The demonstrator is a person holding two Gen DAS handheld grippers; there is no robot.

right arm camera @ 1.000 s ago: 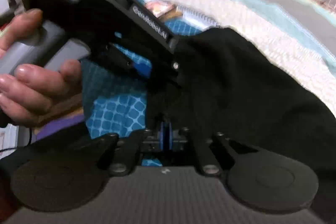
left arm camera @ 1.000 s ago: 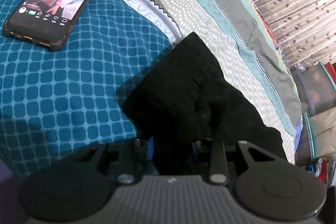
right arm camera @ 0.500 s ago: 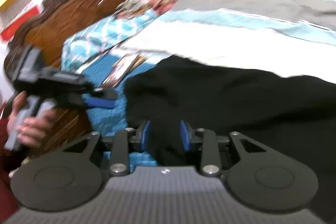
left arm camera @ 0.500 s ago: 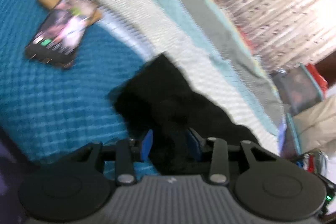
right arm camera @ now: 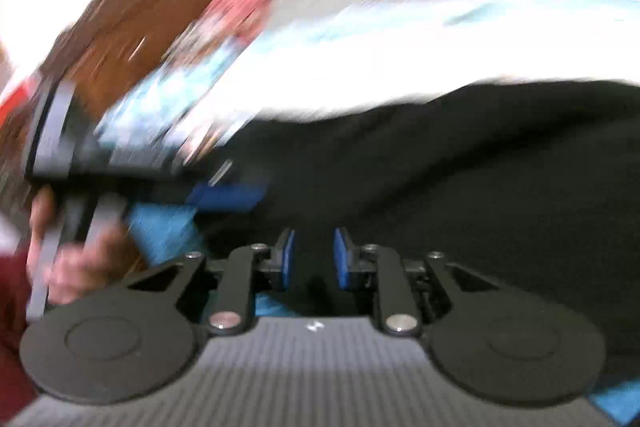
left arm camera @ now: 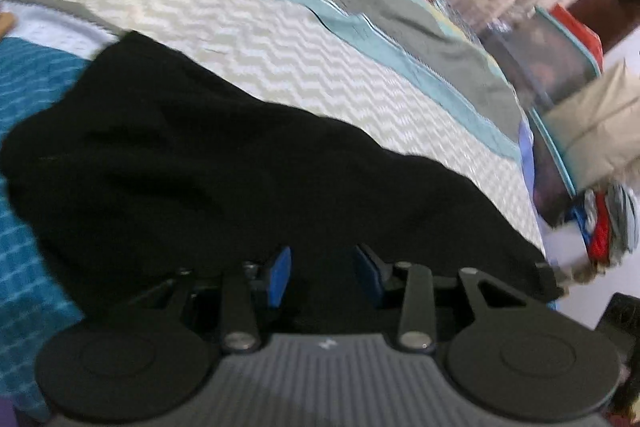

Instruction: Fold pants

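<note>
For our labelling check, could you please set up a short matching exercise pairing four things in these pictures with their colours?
Things:
1. pants
2. pads of the left tool
3. zigzag-patterned bedcover
4. checked bedcover

Colours:
A. teal
B. black
C. cream and white
D. bright blue

Pairs: 1-B, 2-D, 3-C, 4-A
</note>
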